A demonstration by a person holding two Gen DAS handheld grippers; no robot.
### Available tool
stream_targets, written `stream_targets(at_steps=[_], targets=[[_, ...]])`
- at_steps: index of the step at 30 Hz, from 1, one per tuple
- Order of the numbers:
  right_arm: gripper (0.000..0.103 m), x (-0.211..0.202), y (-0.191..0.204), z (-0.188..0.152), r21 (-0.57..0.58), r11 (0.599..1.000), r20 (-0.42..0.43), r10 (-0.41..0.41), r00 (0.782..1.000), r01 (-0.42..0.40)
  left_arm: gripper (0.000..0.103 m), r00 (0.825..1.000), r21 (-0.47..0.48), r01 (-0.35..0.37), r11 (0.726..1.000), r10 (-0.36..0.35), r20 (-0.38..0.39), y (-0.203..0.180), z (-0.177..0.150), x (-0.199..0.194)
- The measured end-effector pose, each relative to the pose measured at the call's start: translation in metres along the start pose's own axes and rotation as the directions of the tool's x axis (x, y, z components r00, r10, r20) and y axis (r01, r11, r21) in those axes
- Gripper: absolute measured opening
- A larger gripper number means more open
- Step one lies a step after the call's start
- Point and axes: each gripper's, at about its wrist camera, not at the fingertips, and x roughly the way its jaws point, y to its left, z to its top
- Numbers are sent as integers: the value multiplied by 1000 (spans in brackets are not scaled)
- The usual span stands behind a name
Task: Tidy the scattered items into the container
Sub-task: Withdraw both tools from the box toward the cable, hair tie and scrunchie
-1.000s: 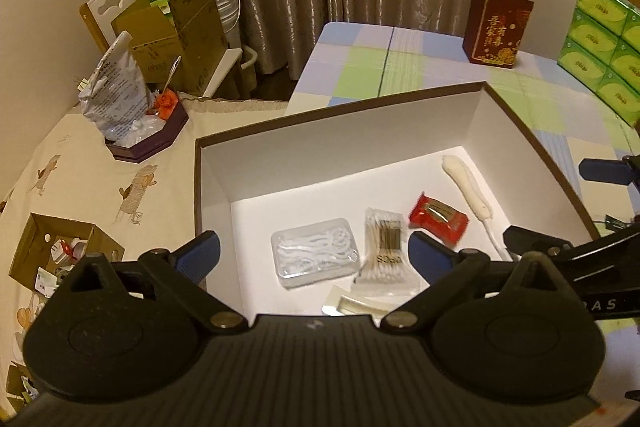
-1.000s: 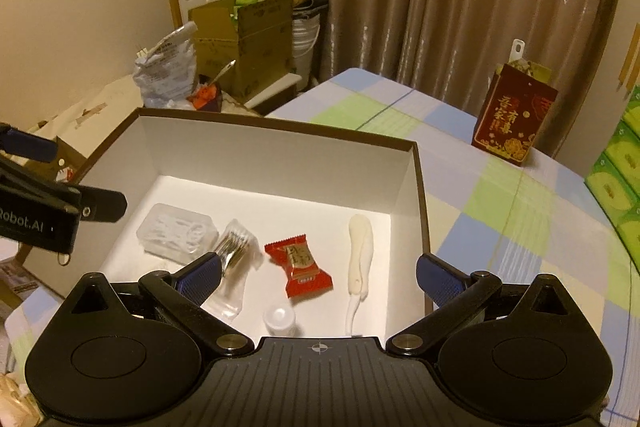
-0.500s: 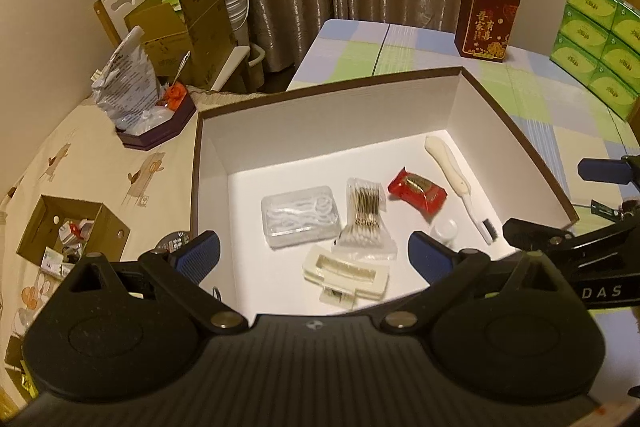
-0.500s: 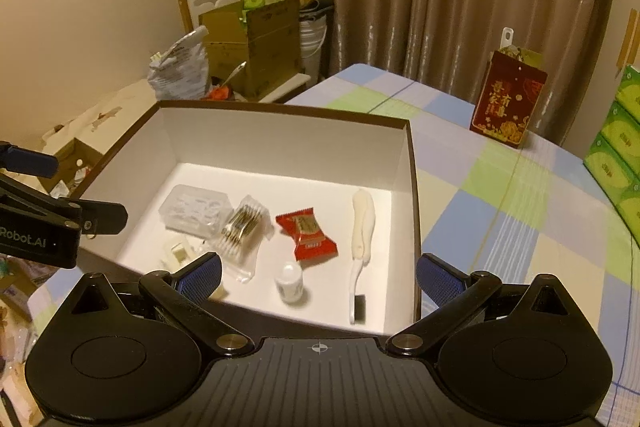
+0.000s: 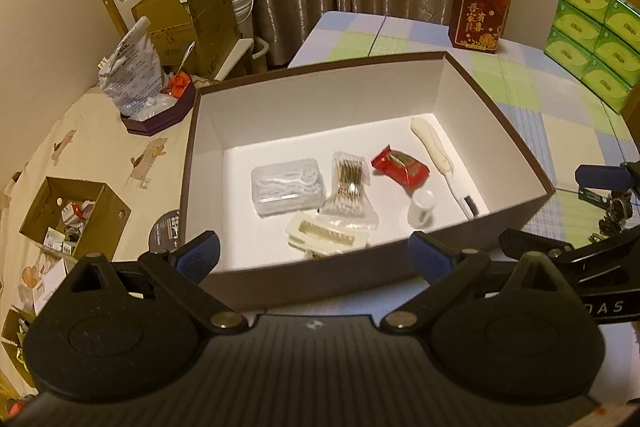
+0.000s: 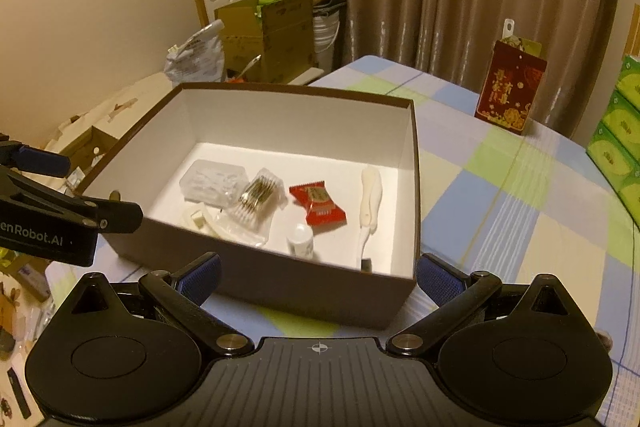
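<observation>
both hand-held grippers are held back at the near side of the brown cardboard box with the white inside (image 5: 520,151), which is set on the checked bench (image 6: 500,187). the left hand-held gripper (image 5: 314,253) and the right hand-held gripper (image 6: 318,273) are each spread wide with nothing between the fingers, probably because nothing is left to carry. gathered on the box floor are a clear plastic case (image 5: 287,186), a packet of cotton swabs (image 5: 350,185), a red sweet wrapper (image 5: 400,167), a cream-handled brush (image 5: 434,151), a small white bottle (image 5: 422,207) and a cream comb-like piece (image 5: 326,238), the last only partly seen. the tidying appears finished.
</observation>
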Motion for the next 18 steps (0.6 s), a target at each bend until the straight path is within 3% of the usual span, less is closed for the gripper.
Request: stream_targets(at_steps=[18], targets=[[101, -12, -12, -29, 56, 998, -54, 30, 998, -27, 99, 999, 12, 5, 1000, -4, -42, -20, -30, -7]])
